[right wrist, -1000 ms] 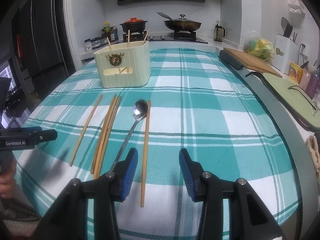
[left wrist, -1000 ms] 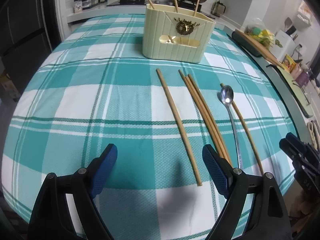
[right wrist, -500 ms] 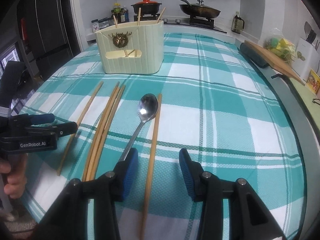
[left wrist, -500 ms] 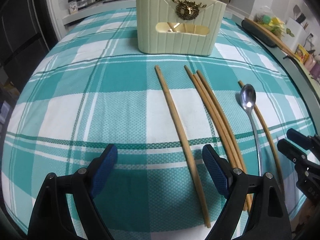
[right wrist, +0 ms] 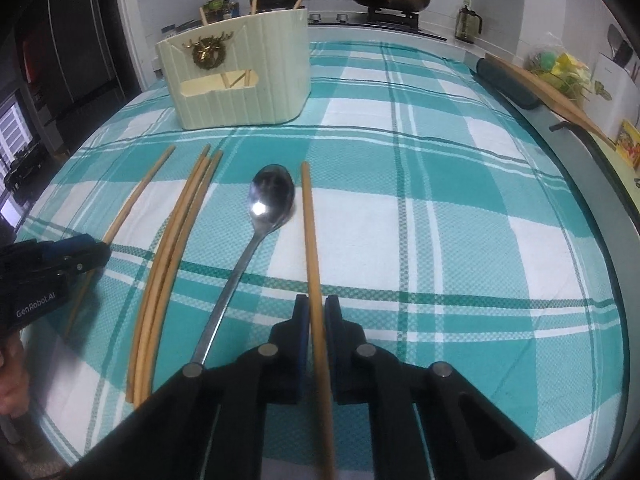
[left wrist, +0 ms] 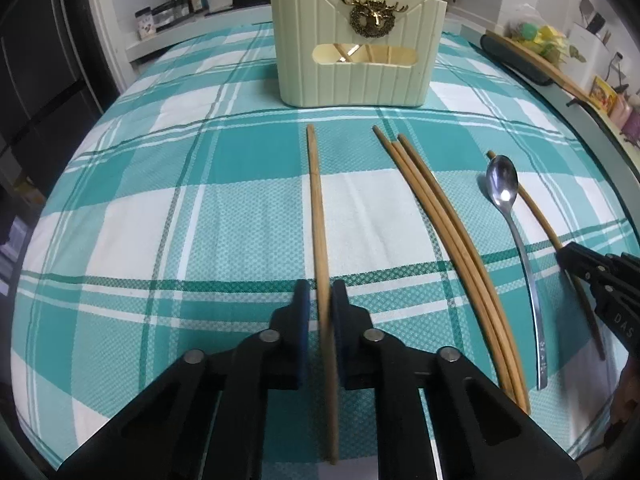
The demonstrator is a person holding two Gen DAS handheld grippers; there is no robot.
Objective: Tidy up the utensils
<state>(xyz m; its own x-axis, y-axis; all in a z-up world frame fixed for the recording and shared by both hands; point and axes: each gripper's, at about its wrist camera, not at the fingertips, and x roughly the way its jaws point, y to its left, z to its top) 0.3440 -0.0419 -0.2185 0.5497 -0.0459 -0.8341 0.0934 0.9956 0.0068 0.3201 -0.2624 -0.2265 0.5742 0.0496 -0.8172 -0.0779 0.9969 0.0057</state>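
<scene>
Here, in the left wrist view, the left gripper (left wrist: 319, 300) has its jaws pinched shut on a lone chopstick (left wrist: 317, 208) that lies on the cloth (left wrist: 120, 208) in front of the holder (left wrist: 354, 46), its far tip pointing at the holder's base. To the right of that stick, still in front of the holder, lie a trio (left wrist: 448, 240) of chopsticks bunched together, then a spoon (left wrist: 512, 232), and beyond the spoon another stick under the right gripper (left wrist: 576, 258). A few chopsticks already stand in the holder, their tops poking above its rim. In the right wrist view, the right gripper (right wrist: 316, 312) is likewise clamped on a single stick (right wrist: 309, 224), the one farthest right of the holder, just beside the spoon (right wrist: 264, 216). The trio (right wrist: 176, 248) lies left of the spoon, and the left gripper (right wrist: 90, 254) sits on the outermost stick nearer the holder's (right wrist: 240, 80) left side. Judging by this, the work is partly done: both held sticks rest on the cloth, not yet lifted, and five sticks plus the spoon remain to go in.
</scene>
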